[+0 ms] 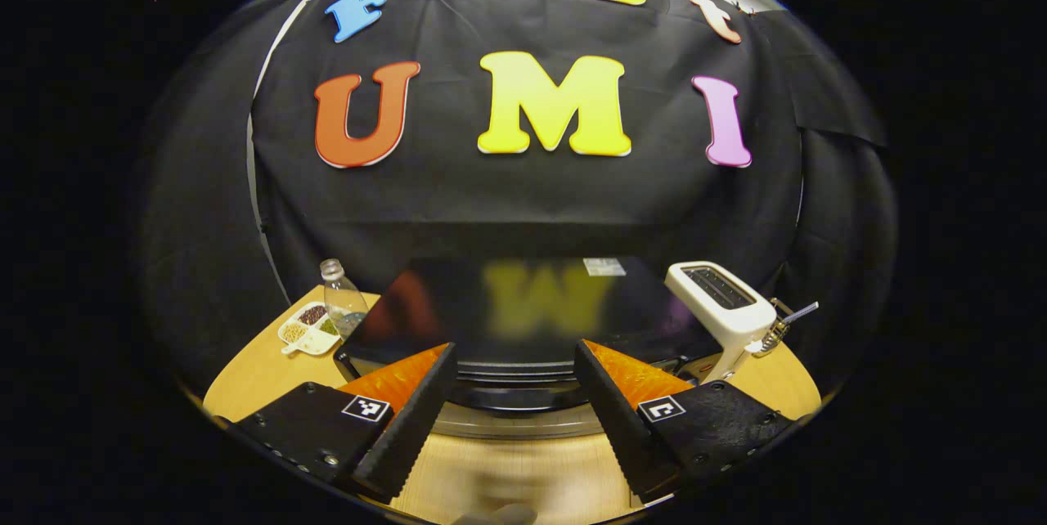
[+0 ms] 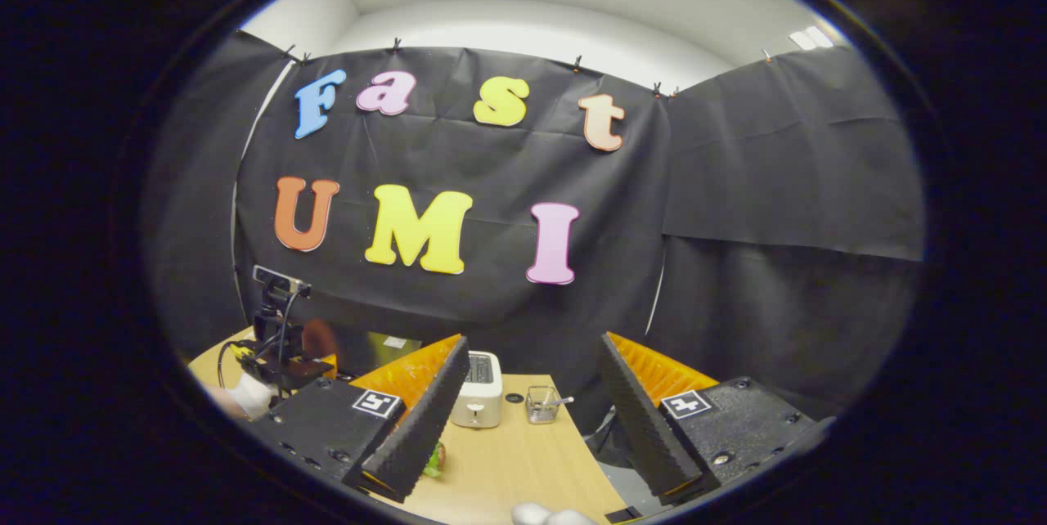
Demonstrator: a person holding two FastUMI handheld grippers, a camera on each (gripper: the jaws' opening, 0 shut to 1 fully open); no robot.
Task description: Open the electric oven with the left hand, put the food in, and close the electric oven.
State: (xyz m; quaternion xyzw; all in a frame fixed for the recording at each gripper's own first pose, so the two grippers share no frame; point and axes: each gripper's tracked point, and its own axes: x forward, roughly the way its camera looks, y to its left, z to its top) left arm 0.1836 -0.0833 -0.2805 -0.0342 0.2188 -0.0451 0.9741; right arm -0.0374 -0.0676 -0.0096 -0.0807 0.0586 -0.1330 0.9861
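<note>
The electric oven [image 1: 523, 308] is a black box with a glossy top, standing on the wooden table [image 1: 262, 370] straight ahead in the left gripper view. My left gripper [image 1: 515, 353] is open just above the oven's front edge, with a silvery bar [image 1: 515, 424] between and below its fingers. I cannot tell how the oven door stands. My right gripper [image 2: 534, 343] is open over the table with nothing in it. A green piece of food [image 2: 435, 459] peeks out beside its left finger. The oven's top [image 2: 372, 347] lies at the far left there.
A white toaster [image 1: 721, 311] stands right of the oven, a clear bottle [image 1: 339, 296] and a divided dish of beans [image 1: 309, 327] to its left. The right gripper view has the toaster [image 2: 478, 399], a small glass with a spoon [image 2: 540, 404], and the other gripper [image 2: 276, 345] in a hand.
</note>
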